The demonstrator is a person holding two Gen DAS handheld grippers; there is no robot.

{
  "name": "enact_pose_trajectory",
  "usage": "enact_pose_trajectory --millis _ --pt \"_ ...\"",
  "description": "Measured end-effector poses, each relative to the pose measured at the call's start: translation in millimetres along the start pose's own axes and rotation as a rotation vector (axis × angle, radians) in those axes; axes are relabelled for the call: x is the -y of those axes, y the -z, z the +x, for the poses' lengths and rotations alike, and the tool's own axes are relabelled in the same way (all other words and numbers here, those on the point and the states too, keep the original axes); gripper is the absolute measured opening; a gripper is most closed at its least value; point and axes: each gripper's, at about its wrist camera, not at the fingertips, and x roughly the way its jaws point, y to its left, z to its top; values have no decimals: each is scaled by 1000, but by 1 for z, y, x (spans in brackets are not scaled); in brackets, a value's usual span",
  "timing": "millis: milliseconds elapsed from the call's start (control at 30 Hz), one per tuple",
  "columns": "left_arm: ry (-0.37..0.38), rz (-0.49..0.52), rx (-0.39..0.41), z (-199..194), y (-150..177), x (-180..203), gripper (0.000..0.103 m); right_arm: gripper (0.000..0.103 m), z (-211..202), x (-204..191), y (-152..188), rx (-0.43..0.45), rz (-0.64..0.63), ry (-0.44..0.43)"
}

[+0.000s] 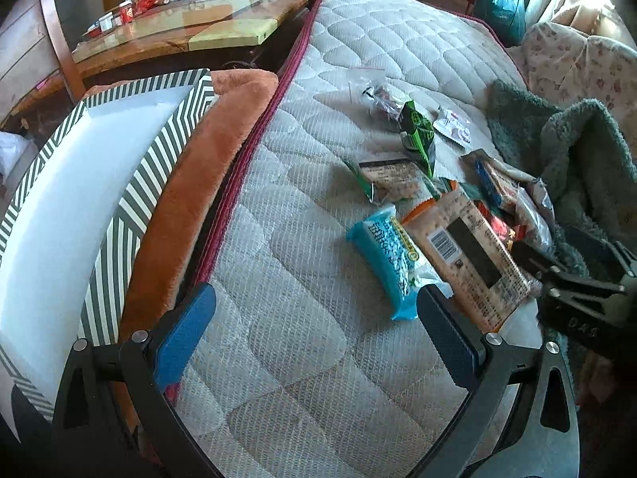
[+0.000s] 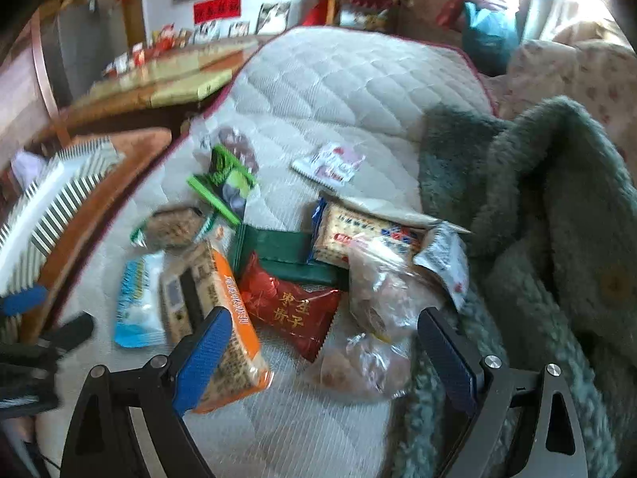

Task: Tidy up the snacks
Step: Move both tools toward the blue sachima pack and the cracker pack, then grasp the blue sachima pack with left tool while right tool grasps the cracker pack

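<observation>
Quilted mattress (image 2: 338, 79) bears an orange packet (image 2: 235, 318), lengthwise toward spread right tool (image 2: 322, 342).

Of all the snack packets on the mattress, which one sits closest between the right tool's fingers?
The red packet with gold characters. It lies centred ahead of the open right tool, while the orange-edged packet sits under its left finger and the clear bags lean right.

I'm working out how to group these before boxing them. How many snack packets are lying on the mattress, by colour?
Green packets: 3
Blue packets: 2
Orange packet: 1
Red packet: 1
White sachets: 2
Clear bags: 3
Total: 12 that I can make out. The pile may hide more.
</observation>
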Motion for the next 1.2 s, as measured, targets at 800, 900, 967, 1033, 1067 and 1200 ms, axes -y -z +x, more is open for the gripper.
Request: enact_pose_trajectory --millis 800,900,967,1033,1067,1200 --pt "10 -55 -26 5 -20 -18 102 90 2 -80 34 -180 -141 -479" --pt "24 -25 -32 9 -21 -11 102 90 -14 -76 43 -141 -162 -405" --pt "47 -6 -53 14 -22 -5 102 90 -23 -63 45 -111 -134 -363" --pt "72 6 -77 19 -23 -3 102 90 -27 -47 45 -110 -68 -370" --pt "81 11 -85 22 -23 -2 102 90 -29 -41 44 -108 -47 -372" --pt "110 37 -102 29 -23 -4 93 88 -31 -33 38 -81 -17 -372"
